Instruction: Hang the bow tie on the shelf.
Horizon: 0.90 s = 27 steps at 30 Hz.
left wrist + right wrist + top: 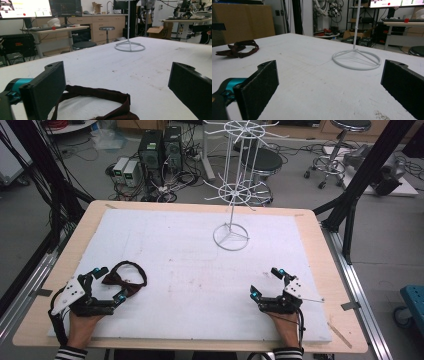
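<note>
- Looking down from the high view, the left gripper (107, 284) rests at about 8 o'clock on the white table (190, 270), its jaws spread wide and empty, with the dark bow tie (125, 277) lying flat just beside them, its strap looped toward 12 o'clock. The right gripper (265, 282) sits at about 4 o'clock, jaws equally spread, nothing between them. A white wire display rack (232, 195) stands upright at 12 o'clock on its ring base. No bin, tray or other container sits on the table, so nothing is held in one.
- Along the left gripper view, the bow tie (100, 100) lies at 6 o'clock between and just ahead of the two black jaws, which stand apart without pressing it; whether the left-hand jaw brushes the strap is hard to tell from this low angle. The rack's base (130, 47) is well apart at 12 o'clock.
- In the right gripper view, the jaws frame bare table; the bow tie (238, 50) lies far off at 10 o'clock, and the rack base (357, 59) at 1 o'clock.
- The step in hand looks like the approach before a pick-up: nothing is gripped yet. The next move likely calls for easing the left gripper forward so its jaws straddle the strap or knot, then closing gently on the thin, floppy fabric.
</note>
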Each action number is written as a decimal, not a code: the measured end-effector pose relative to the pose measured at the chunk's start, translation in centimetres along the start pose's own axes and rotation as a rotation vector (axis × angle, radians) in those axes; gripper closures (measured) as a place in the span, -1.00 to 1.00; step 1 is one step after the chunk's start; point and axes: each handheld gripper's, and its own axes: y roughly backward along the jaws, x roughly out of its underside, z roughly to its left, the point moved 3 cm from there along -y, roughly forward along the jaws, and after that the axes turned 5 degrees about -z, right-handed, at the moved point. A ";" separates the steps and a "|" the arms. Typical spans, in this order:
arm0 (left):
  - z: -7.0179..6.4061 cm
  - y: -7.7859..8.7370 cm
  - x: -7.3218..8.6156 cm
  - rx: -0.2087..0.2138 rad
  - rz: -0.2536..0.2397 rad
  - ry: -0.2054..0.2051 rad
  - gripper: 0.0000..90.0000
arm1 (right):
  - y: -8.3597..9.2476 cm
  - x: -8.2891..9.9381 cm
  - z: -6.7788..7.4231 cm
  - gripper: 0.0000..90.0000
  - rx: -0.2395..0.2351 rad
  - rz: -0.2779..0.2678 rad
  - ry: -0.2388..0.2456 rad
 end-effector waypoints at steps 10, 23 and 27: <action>0.1 -0.1 0.0 0.008 0.005 0.010 -0.96 | 0.1 0.0 0.0 -0.98 0.007 -0.008 0.000; 0.8 0.3 -1.9 0.085 0.081 -0.006 -0.96 | 0.1 0.0 0.0 -0.98 0.006 -0.008 0.000; 1.3 0.1 -3.0 0.132 0.140 -0.026 -0.96 | 0.1 0.0 0.0 -0.98 0.005 -0.007 0.001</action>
